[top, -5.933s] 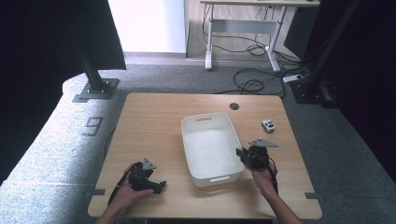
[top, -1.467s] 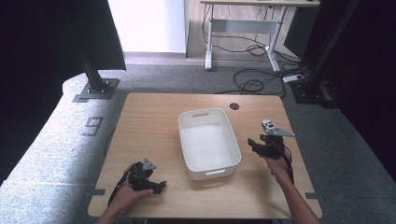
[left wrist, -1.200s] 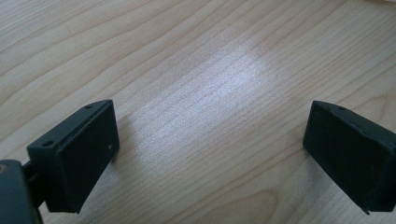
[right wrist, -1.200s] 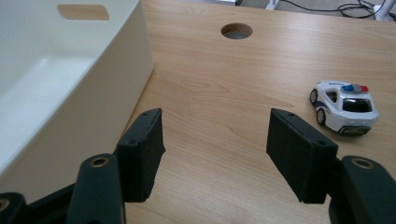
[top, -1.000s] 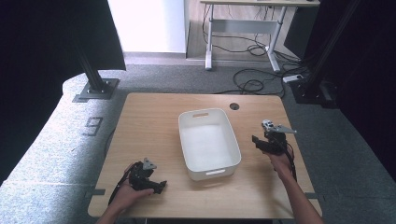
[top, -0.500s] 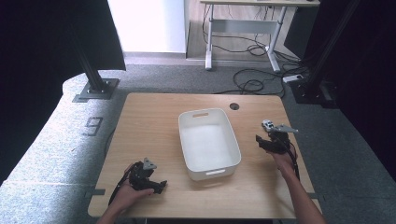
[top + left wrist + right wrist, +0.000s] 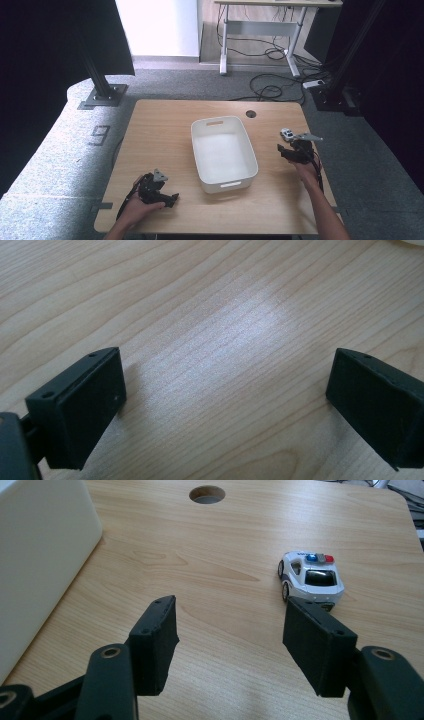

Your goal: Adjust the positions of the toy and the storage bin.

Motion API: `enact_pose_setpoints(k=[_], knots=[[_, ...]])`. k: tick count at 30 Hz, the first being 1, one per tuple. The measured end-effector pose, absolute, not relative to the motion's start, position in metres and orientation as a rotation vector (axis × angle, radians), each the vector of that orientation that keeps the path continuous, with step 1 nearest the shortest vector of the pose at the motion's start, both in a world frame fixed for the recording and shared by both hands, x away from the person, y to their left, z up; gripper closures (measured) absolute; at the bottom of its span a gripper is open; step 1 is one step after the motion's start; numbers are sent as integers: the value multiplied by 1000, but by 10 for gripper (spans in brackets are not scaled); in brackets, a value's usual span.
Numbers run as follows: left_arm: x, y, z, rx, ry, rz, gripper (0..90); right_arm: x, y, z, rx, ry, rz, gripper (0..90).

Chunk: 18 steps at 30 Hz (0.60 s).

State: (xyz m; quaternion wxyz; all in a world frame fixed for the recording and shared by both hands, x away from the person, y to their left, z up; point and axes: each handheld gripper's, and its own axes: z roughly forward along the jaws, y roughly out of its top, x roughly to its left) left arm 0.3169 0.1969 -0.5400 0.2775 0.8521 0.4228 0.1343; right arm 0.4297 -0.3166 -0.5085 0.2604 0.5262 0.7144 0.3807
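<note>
In the right gripper view, the right tongs' (image 7: 230, 645) own jaw is cutting off the rear bumper of the toy police car (image 7: 311, 577). These tongs are gaping wide and gripping nothing, with the car sitting at about one o'clock, just past the jaw tip. Since half a second ago they have been edging closer to it. The left tongs (image 7: 225, 400) are resting, also spread, over bare desk (image 7: 215, 315). The white bin (image 7: 223, 152) is lying at nine o'clock of the car, with open wood between them, and the desk edge is running close at three o'clock.
</note>
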Motion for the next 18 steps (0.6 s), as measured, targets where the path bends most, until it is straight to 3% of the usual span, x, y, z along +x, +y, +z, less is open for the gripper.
enact_pose_setpoints(k=[18], knots=[[317, 196, -540, 2282, 1137, 364, 20, 439, -325, -503, 1410, 1948, 1006, 371]])
